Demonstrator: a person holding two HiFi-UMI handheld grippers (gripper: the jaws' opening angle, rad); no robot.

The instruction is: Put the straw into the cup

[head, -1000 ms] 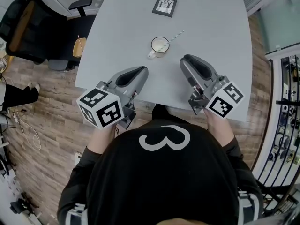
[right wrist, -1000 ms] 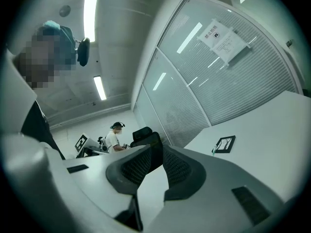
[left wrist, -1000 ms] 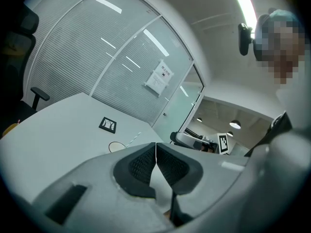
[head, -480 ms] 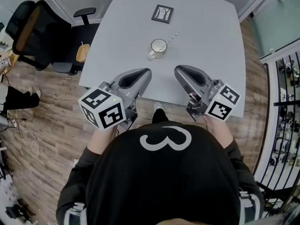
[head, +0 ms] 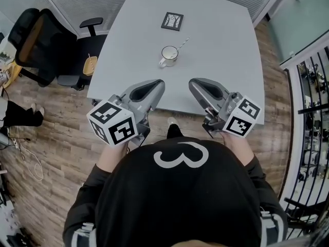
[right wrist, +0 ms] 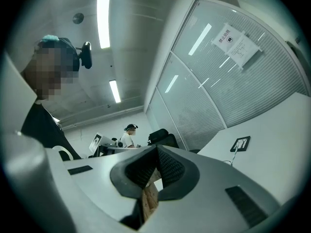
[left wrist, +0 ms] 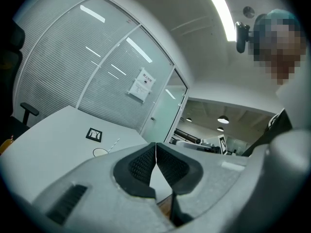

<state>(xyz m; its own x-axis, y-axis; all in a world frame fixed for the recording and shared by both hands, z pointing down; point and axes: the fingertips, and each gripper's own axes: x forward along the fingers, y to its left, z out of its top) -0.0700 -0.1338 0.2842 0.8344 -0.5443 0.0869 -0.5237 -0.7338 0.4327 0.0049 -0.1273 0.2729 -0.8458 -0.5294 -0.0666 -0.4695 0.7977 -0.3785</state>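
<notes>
A white cup (head: 169, 54) stands near the middle of the grey table (head: 226, 45), and a striped straw (head: 182, 42) leans out of it toward the upper right. In the head view both grippers hover at the table's near edge, well short of the cup. My left gripper (head: 158, 82) is shut with nothing in it, and its pads meet in the left gripper view (left wrist: 155, 147). My right gripper (head: 192, 82) is shut and empty too (right wrist: 156, 149). From the left gripper view the cup (left wrist: 101, 152) and straw (left wrist: 114, 144) show far off.
A small black-framed square card (head: 172, 21) lies on the table beyond the cup. A black office chair (head: 41, 40) stands left of the table. Glass walls with blinds close the far side. A railing (head: 308, 112) runs along the right. Another person (right wrist: 129, 135) stands in the background.
Both grippers have drawn back from the cup toward the table's near edge and my body. The cup with its straw has stayed put.
</notes>
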